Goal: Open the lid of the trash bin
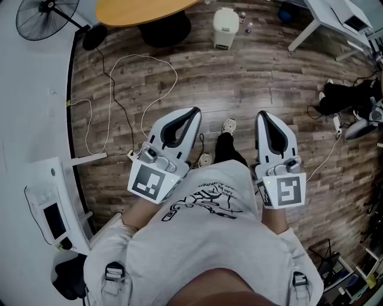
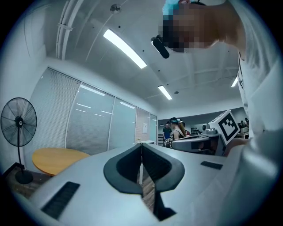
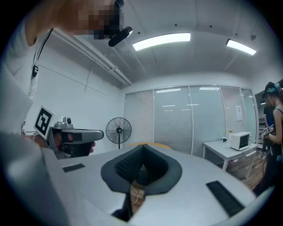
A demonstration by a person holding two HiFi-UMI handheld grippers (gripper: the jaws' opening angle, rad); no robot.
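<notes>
The person stood in the middle of the wooden floor (image 1: 263, 77) with both tools drawn in close to the chest. Nothing of the task proper had begun, so I judged this the approach step. The left gripper (image 1: 193, 113) had its jaws pressed together with nothing between them. In its own view the two dark pads met in a thin seam, and only the room showed beyond. The right gripper (image 1: 263, 115) was the same, jaws closed tip to tip on nothing.

The trash bin (image 1: 225, 27), a small pale one, stood on the floor well ahead of the person's shoes (image 1: 228, 126). It was just beside the dark base of the round table (image 1: 140, 11), and its lid looked to be down. A white cable (image 1: 157, 58) looped across the floor off to the left, between the person and the table.

The next move, as I saw it, called for walking forward to close that gap, keeping clear of the cable. One gripper would then need lowering to the bin, with its jaws spread to take the lid's edge or set under the lip to lift it. Which edge hinges, I could not tell from there.
</notes>
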